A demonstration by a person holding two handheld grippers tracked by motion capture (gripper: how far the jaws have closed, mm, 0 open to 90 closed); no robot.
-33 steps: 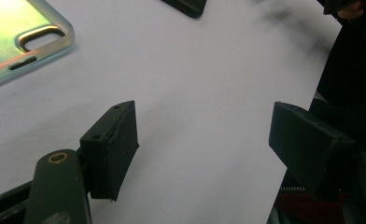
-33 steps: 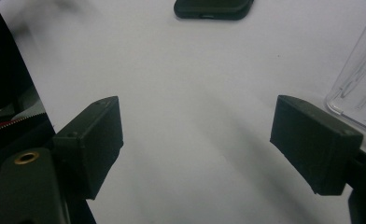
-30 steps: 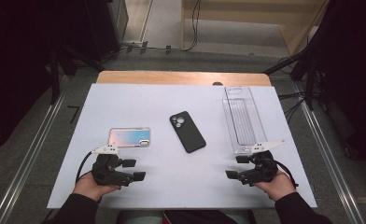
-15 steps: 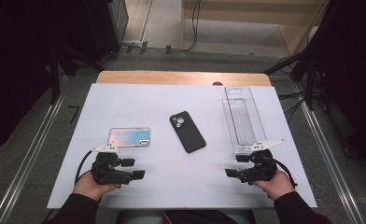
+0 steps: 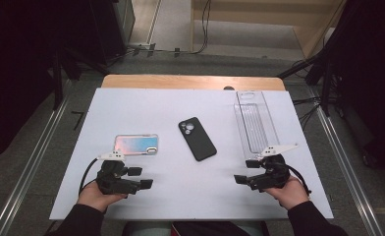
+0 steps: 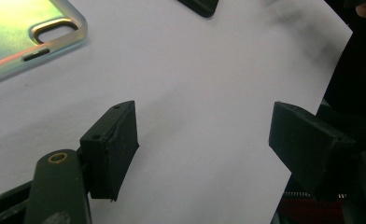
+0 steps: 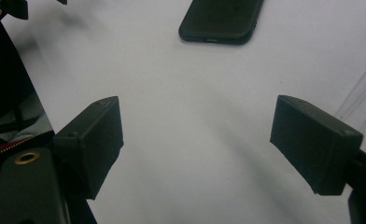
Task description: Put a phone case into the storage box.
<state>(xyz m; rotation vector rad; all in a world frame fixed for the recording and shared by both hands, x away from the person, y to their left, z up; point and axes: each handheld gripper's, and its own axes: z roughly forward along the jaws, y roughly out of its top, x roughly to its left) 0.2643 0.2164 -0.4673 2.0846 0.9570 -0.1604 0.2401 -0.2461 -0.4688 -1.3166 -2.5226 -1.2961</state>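
A black phone (image 5: pixel 197 138) lies face down at the middle of the white table (image 5: pixel 141 108); its near end shows in the right gripper view (image 7: pixel 221 21). Left of it lies an iridescent phone case (image 5: pixel 136 144), its camera cutout seen in the left gripper view (image 6: pixel 27 32). A clear plastic tray (image 5: pixel 256 122) lies at the right. My left gripper (image 5: pixel 140 178) rests near the front left edge, open and empty (image 6: pixel 204 140). My right gripper (image 5: pixel 244 172) rests near the front right, below the tray, open and empty (image 7: pixel 195 140).
A wooden strip (image 5: pixel 190 81) borders the table's far edge. Metal rails (image 5: pixel 28 162) run along both sides on the floor, with cables (image 5: pixel 205 29) beyond the far edge. Dark equipment stands at both far corners.
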